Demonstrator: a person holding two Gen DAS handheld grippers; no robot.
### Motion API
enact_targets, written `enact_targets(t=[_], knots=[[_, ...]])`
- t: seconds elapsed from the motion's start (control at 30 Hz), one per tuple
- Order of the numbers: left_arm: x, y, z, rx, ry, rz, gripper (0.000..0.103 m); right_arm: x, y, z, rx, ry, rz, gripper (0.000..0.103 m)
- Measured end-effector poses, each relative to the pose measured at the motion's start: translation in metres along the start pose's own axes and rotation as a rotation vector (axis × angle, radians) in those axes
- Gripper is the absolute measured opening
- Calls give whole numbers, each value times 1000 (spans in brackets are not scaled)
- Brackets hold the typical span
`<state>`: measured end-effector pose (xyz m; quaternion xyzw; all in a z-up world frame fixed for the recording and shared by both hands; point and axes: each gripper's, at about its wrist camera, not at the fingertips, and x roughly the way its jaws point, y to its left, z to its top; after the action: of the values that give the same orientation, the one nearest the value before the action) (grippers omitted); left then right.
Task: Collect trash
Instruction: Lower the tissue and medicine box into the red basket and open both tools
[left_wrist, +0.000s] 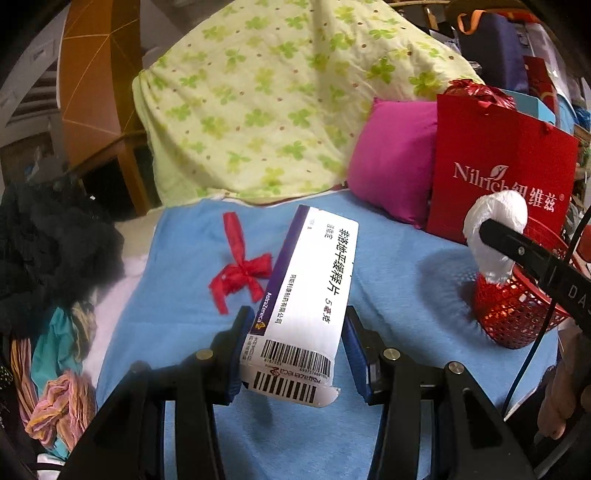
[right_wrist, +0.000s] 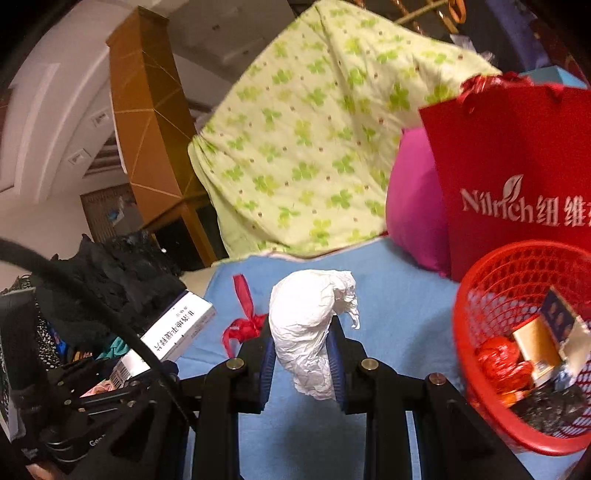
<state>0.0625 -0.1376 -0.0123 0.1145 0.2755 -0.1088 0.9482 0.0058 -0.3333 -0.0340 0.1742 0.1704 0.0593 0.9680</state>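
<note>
My left gripper (left_wrist: 297, 317) is shut on a white and purple medicine box (left_wrist: 314, 280), held above the blue sheet (left_wrist: 388, 251). My right gripper (right_wrist: 303, 332) is shut on a crumpled white tissue (right_wrist: 310, 325); this tissue (left_wrist: 495, 229) also shows at the right of the left wrist view, just above the red mesh basket (left_wrist: 517, 317). The basket (right_wrist: 461, 332) sits to the right of the right gripper and holds wrappers and small boxes. A red ribbon bow (left_wrist: 243, 269) lies on the sheet left of the box. The medicine box (right_wrist: 173, 332) shows at the lower left of the right wrist view.
A red paper bag (right_wrist: 517, 166) stands behind the basket beside a magenta cushion (left_wrist: 391, 170). A green-patterned quilt (left_wrist: 266, 92) is piled at the back. Dark and coloured clothes (left_wrist: 48, 258) lie heaped at the left edge of the bed.
</note>
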Motion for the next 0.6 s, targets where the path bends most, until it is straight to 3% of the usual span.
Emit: enact_targets(t=[0.6], knots=[[-3, -38, 11, 67, -11, -20, 50, -22, -26, 8, 29, -66, -20, 28]])
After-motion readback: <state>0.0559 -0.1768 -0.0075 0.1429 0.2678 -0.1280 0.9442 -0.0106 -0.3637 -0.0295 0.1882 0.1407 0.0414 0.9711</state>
